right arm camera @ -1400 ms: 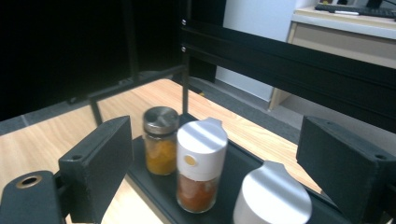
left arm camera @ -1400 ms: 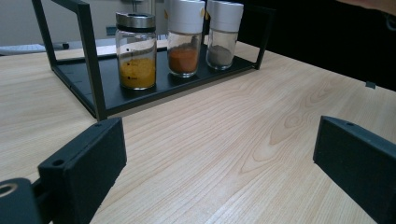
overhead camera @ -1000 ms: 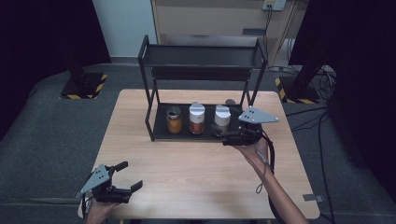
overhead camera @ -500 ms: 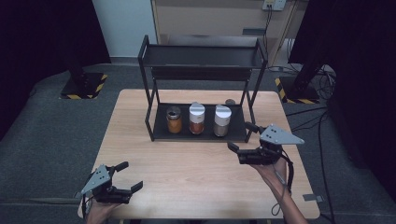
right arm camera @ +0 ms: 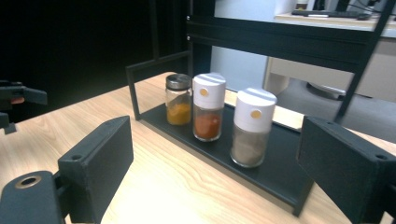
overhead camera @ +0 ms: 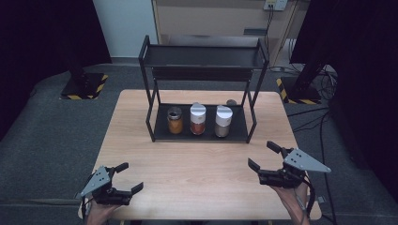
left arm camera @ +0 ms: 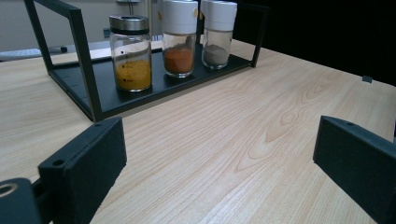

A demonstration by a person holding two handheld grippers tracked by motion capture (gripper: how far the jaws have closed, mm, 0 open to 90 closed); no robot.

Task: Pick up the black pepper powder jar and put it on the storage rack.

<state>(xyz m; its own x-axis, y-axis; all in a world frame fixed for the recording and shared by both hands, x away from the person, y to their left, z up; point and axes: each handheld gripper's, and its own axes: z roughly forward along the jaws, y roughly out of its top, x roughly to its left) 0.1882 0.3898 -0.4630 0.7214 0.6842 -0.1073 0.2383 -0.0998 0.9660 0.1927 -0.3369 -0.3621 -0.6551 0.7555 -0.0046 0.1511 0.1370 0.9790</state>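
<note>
Right tongs (overhead camera: 264, 156) hover wide open and empty near the counter's (overhead camera: 197, 173) right edge — left tongs (overhead camera: 129, 177) gape empty at its near-left corner, three spice jars (overhead camera: 197, 119) lined up on the rack (overhead camera: 202, 133).

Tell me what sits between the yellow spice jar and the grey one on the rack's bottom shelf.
One white-capped shaker of orange-red spice stands between the yellow spice jar and the grey spice shaker, all apart, seen in the high view.
</note>
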